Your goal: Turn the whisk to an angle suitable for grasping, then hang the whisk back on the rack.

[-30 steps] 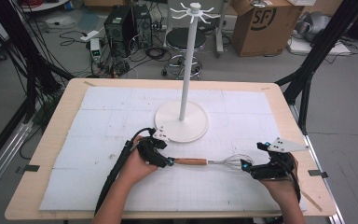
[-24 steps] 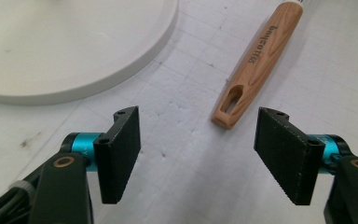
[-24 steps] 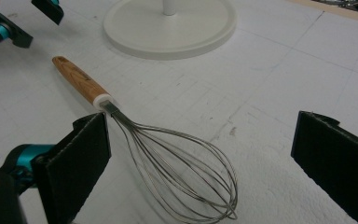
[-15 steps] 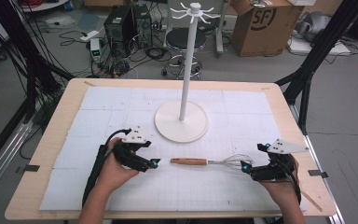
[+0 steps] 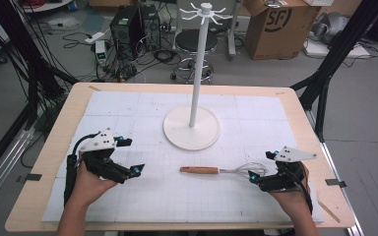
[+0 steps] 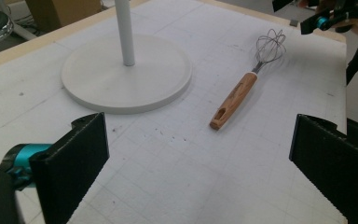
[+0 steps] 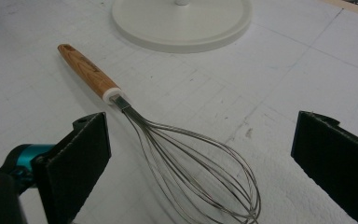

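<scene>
Whisk point(image 5: 224, 170) flat on table point(image 5: 49, 162), in front of white stand base point(image 5: 192, 129). Left claw point(image 5: 128, 156) released, well apart. Right claw point(image 5: 256, 178) released, wire end between its jaws.

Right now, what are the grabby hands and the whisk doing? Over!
Left gripper open, empty. Right gripper open at the whisk's wires. Whisk flat on the mat. Nothing in the way. Over.

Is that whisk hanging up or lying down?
Lying down. The whisk rests flat on the white mat, wooden handle pointing toward the left gripper, near the stand's base.
</scene>
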`<state>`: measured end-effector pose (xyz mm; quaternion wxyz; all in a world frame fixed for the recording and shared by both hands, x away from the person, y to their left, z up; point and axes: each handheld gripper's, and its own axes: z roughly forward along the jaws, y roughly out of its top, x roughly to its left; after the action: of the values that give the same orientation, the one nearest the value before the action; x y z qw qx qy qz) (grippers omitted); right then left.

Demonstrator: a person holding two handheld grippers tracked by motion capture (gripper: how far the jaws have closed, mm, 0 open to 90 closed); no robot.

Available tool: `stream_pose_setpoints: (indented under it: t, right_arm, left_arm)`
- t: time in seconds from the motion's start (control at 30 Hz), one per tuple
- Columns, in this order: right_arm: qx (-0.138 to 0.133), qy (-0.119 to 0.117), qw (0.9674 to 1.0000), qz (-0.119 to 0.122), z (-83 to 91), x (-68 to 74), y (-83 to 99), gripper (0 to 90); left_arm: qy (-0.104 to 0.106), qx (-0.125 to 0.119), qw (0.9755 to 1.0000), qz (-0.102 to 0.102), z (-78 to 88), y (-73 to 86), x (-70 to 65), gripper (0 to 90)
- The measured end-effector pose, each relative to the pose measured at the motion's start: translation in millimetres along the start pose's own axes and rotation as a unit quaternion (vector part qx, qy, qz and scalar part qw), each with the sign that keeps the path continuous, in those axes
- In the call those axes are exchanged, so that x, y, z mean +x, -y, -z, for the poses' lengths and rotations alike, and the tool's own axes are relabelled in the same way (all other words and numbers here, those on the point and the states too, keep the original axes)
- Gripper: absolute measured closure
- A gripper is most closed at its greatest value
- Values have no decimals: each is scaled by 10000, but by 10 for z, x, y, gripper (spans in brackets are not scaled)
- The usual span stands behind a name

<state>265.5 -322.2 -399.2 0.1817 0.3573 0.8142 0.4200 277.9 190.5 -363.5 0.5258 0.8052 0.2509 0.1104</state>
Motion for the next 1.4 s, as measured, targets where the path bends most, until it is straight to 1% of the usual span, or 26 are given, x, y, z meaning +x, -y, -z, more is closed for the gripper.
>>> stream_pose_setpoints:
  t: [0.03, 0.17, 0.27, 0.33, 0.37, 0.43, 0.57, 0.6, 0.67, 0.77, 0.87, 0.93, 0.97, 1.0, 1.03, 1.1, 1.13, 1.17, 1.2, 1.27, 1.33, 1.37, 1.4]
  right_arm:
    - [3, -6, 10000, 4, -2, 5, -2, 35]
    - [13, -28, 10000, 53, -8, 26, -25, 35]
    - [2, -58, 9999, 124, -11, 43, -89, 35]
    - [19, -57, 9999, 139, -43, 45, -153, 35]
    - [42, -66, 9998, 180, -59, 42, -178, 35]
    - [122, -121, 9995, 258, -117, 49, -256, 35]
    - [306, -222, 9985, 401, -230, 66, -376, 35]
    - [357, -286, 9980, 435, -267, 73, -414, 35]
    - [437, -326, 9972, 511, -320, 90, -466, 35]
    - [664, -421, 9949, 624, -421, 115, -545, 35]
    - [976, -610, 9907, 721, -550, 146, -604, 35]
    - [1209, -662, 9870, 830, -642, 186, -631, 36]
    - [1275, -712, 9853, 886, -677, 201, -640, 36]
    - [1408, -766, 9826, 936, -736, 234, -655, 36]
    - [1473, -815, 9807, 991, -772, 251, -664, 37]
    - [1612, -954, 9749, 1203, -864, 300, -694, 66]
    - [1699, -1006, 9723, 1251, -900, 324, -709, 78]
    - [1782, -1081, 9691, 1320, -934, 341, -726, 128]
    - [1832, -1206, 9667, 1322, -963, 357, -740, 184]
    - [1941, -1401, 9616, 1345, -1027, 387, -750, 220]
    - [2100, -1431, 9568, 1415, -1084, 418, -750, 232]
    - [2141, -1451, 9553, 1435, -1104, 427, -745, 249]
    - [2216, -1506, 9526, 1438, -1132, 437, -739, 267]
  left_arm:
    - [-45, -7, 10000, 3, 14, -3, 7, 19]
    - [-64, -99, 9999, -25, 43, -4, 11, 16]
    - [-72, -61, 10000, -22, 34, 5, 18, 16]
    - [-56, -51, 10000, -27, 20, 18, 27, 16]
    - [-73, -39, 10000, 5, 8, 28, 27, 16]
    - [-97, -7, 10000, 3, 1, 39, 33, 16]
    - [-104, -43, 9999, 30, 7, 49, 38, 16]
    - [-92, -26, 10000, 5, 14, 50, 41, 16]
    - [-102, -39, 9999, 13, 16, 53, 39, 16]
    - [-142, -30, 9999, 43, 6, 56, 36, 16]
    - [-135, 11, 9999, 16, -11, 58, 36, 16]
    - [-134, 22, 9999, 22, -20, 61, 38, 16]
    - [-126, 22, 9999, 23, -23, 64, 39, 16]
    - [-129, 10, 9999, 29, -24, 66, 39, 16]
    - [-145, 21, 9999, 27, -21, 68, 40, 16]
    - [-177, 20, 9998, 22, -18, 73, 44, 16]
    - [-187, 25, 9998, 25, -15, 75, 46, 16]
    - [-194, 21, 9998, 33, -14, 77, 48, 16]
    - [-191, 15, 9998, 30, -12, 78, 52, 16]
    - [-200, -4, 9998, 47, -4, 78, 54, 16]
    - [-197, -9, 9998, 43, 0, 77, 53, 16]
    - [-197, -7, 9998, 41, 1, 77, 53, 16]
    - [-190, -7, 9998, 44, -1, 77, 53, 16]
